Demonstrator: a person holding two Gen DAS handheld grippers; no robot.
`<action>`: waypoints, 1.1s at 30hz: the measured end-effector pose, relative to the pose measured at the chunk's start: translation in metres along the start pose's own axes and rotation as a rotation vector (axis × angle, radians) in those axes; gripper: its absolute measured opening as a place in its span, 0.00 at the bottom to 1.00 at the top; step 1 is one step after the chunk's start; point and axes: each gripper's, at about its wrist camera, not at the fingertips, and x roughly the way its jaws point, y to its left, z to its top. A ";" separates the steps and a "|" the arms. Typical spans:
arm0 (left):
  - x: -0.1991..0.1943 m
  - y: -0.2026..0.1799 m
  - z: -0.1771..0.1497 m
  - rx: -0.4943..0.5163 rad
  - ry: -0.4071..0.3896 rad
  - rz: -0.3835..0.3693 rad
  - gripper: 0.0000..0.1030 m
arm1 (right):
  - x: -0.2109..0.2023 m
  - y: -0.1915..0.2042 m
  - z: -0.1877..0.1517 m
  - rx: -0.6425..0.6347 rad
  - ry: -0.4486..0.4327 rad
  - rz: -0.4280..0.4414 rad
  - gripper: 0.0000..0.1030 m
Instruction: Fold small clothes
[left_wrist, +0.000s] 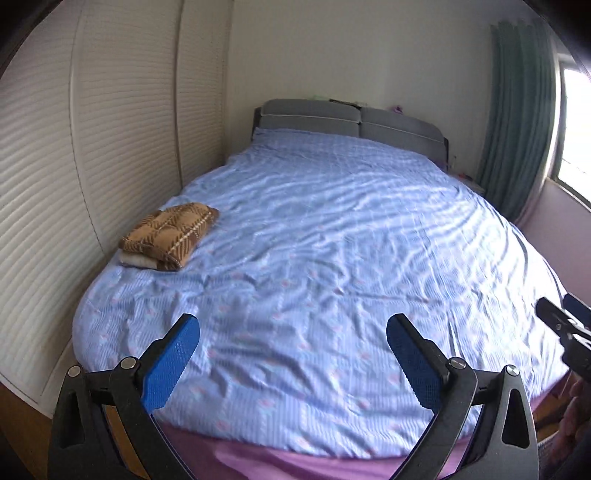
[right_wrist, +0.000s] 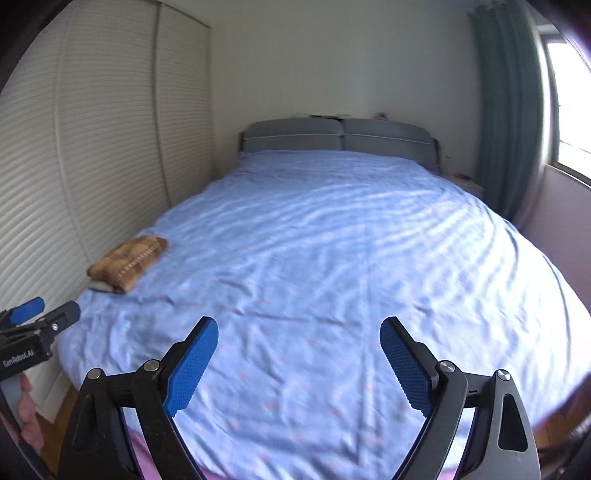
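Both wrist cameras are hovering near the foot of the bed (left_wrist: 314, 229), looking down its length toward the headboard (right_wrist: 340, 138). Both are sharing the bedspread, wardrobe doors (left_wrist: 122, 122) and curtain (right_wrist: 506, 110).

Left gripper (left_wrist: 293, 328): jaws spread wide, blue pads (left_wrist: 171, 363) facing inward, nothing between them, pointed forward and somewhat downward. Right gripper (right_wrist: 299, 330): jaws likewise apart, empty, same downward tilt. Held side by side, each visible at the edge of the other's view. Left hand (right_wrist: 27, 417) partly seen gripping its handle.
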 end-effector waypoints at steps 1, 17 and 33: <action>-0.005 -0.006 -0.003 0.004 -0.007 0.013 1.00 | -0.008 -0.008 -0.004 0.006 -0.001 -0.017 0.87; -0.052 -0.048 -0.048 0.003 -0.010 0.003 1.00 | -0.080 -0.059 -0.065 0.096 -0.018 -0.114 0.88; -0.050 -0.050 -0.056 0.015 0.008 -0.018 1.00 | -0.087 -0.065 -0.070 0.121 -0.009 -0.120 0.88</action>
